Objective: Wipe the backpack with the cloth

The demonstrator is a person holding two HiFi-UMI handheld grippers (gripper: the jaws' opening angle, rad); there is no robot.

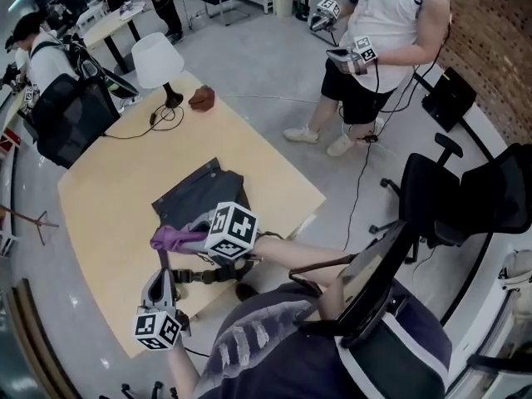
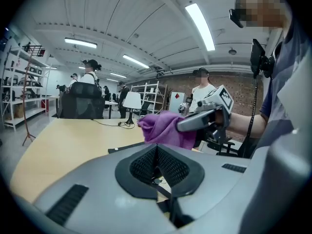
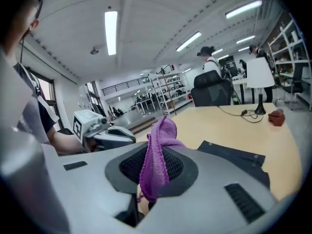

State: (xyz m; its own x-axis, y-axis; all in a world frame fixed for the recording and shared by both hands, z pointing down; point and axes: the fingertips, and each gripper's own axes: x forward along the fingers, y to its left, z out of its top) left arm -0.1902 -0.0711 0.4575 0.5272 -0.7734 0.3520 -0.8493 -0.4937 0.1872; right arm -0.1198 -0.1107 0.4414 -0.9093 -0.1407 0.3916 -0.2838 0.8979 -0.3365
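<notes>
purple cloth, one, clamped in right tool; left tool closed; one backpack on table.

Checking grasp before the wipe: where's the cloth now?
Head view, lower left: the purple cloth is pinched in the fingers of the right gripper, over the table, at the dark backpack's near edge.
</notes>
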